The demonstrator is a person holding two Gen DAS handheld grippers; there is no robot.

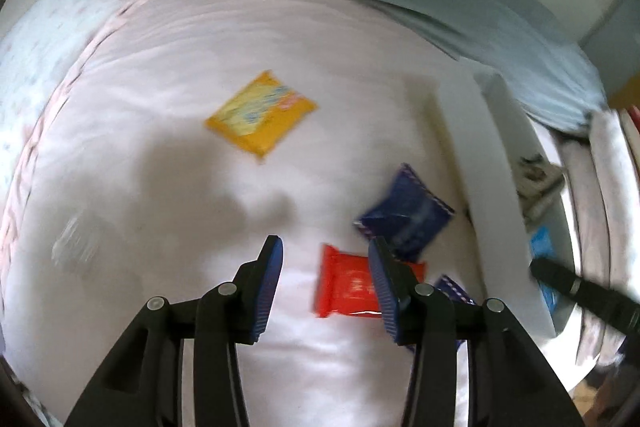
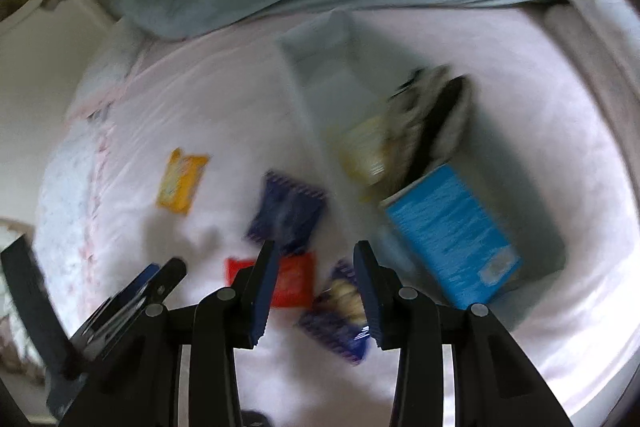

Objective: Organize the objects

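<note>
The left hand-held gripper (image 1: 326, 269) hangs steeply over the bed (image 1: 168, 67), jaws apart with nothing pinched between them. The red packet (image 1: 346, 287) lies flat on the sheet straight below and slightly ahead of its tips, with its right-hand end hidden behind the right finger. Its long axis appears to run across the gap between the fingers rather than along it (motion blur makes the outline soft), so a straight descent would straddle the packet's length — a roll of the wrist would probably suit better.

The right hand-held gripper (image 2: 316, 269) is likewise parted and empty. Under it, just right of centre, lies a dark blue packet (image 2: 340, 311) with a pale picture on it, tilted diagonally; the red packet (image 2: 290, 285) sits just beside that one, toward the left finger. By my reading each hand has its own nearest target: left for red, right for the near blue.

A second blue packet (image 1: 406, 211) lies further up the bed, near the long wall of the white tray (image 1: 496, 187), and the yellow packet (image 1: 260, 111) rests well apart toward the middle of the sheet. The tray already holds a light blue box (image 2: 452, 231) and other items too blurred to name. It stands toward the right edge of the bed, nearer the right hand.
</note>
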